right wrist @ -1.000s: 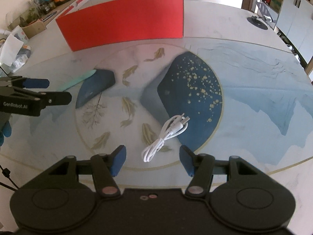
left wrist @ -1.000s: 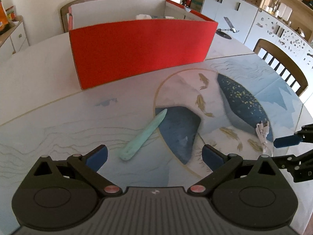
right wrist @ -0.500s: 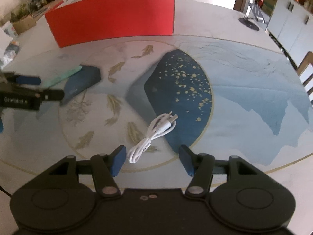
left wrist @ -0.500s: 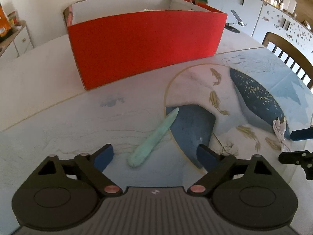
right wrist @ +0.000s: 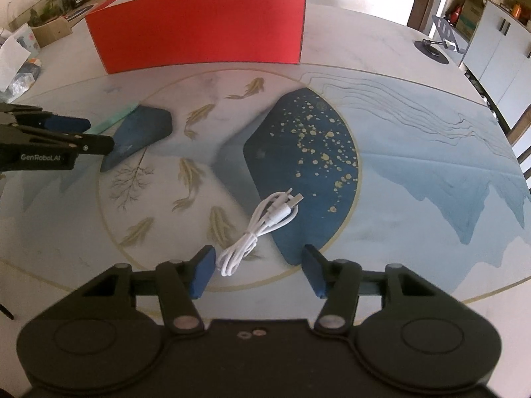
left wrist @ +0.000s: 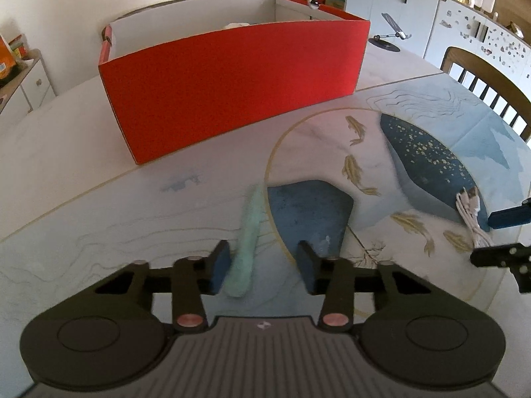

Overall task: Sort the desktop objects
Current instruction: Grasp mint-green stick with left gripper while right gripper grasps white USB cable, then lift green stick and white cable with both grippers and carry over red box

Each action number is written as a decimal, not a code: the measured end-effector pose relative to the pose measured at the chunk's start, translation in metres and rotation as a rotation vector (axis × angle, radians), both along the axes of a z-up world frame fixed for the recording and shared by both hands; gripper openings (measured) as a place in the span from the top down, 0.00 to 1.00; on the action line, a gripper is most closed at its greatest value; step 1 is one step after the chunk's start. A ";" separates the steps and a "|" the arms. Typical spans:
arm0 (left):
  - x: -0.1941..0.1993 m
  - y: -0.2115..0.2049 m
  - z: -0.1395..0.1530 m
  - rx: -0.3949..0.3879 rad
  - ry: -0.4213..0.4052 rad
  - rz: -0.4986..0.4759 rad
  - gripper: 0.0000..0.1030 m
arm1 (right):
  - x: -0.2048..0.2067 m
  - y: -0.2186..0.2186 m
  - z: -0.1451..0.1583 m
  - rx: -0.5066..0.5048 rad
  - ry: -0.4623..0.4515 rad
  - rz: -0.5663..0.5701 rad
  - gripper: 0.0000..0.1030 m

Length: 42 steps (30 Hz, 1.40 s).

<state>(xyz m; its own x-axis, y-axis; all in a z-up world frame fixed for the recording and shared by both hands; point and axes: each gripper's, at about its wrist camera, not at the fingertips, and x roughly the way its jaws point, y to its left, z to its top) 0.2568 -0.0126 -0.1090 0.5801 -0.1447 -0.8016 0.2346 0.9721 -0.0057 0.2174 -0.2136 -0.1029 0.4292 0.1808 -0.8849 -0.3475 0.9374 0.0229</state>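
Jaws of the left gripper (left wrist: pixel 262 267) are closing around the pale green tapered stick (left wrist: pixel 246 248) lying on the bench (left wrist: pixel 83 225), not yet pinching it. It looks light, stiff and smooth; grip mid-length. The right gripper (right wrist: pixel 257 272) narrows, empty, over the coiled white cable (right wrist: pixel 262 229).

Both handheld claws are matte black, each with two round housings, angular linkage arms and blue pads on the fingers. The left claw (left wrist: pixel 262 265) carries copper-coloured pivot pins and a ribbed grey top plate; the right claw (right wrist: pixel 257 272) has silvery pins. White "GenRobot.AI" lettering marks the left claw's side.
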 end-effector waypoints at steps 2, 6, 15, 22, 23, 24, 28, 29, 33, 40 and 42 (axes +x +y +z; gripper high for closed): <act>0.000 -0.001 0.000 -0.002 0.004 -0.005 0.70 | 0.000 -0.002 0.001 0.002 -0.004 -0.009 0.56; -0.001 -0.004 0.000 0.001 0.001 -0.009 0.75 | 0.002 -0.005 0.001 0.005 -0.008 -0.016 0.70; 0.003 0.003 0.002 -0.046 0.019 0.045 0.87 | 0.006 -0.007 0.001 0.012 -0.010 -0.024 0.87; 0.001 0.006 0.003 -0.076 0.034 0.072 0.87 | 0.006 -0.011 0.004 0.047 0.001 -0.033 0.89; 0.000 0.006 0.004 -0.079 0.035 0.074 0.87 | 0.006 -0.011 0.005 0.051 -0.001 -0.031 0.89; -0.001 0.006 0.004 -0.079 0.035 0.076 0.87 | 0.005 -0.011 0.007 0.057 -0.003 -0.032 0.89; -0.004 0.007 0.009 -0.087 0.032 0.077 0.87 | 0.005 -0.011 0.012 0.074 -0.013 -0.031 0.90; -0.006 0.007 0.010 -0.089 0.033 0.076 0.87 | 0.004 -0.011 0.015 0.084 -0.015 -0.031 0.90; -0.011 0.007 0.016 -0.097 0.028 0.078 0.87 | 0.004 -0.011 0.022 0.102 -0.027 -0.020 0.90; -0.021 0.008 0.035 -0.113 0.005 0.083 0.88 | 0.003 -0.006 0.036 0.122 -0.051 0.011 0.90; -0.024 0.008 0.039 -0.122 0.001 0.083 0.88 | 0.002 -0.004 0.039 0.132 -0.051 0.018 0.90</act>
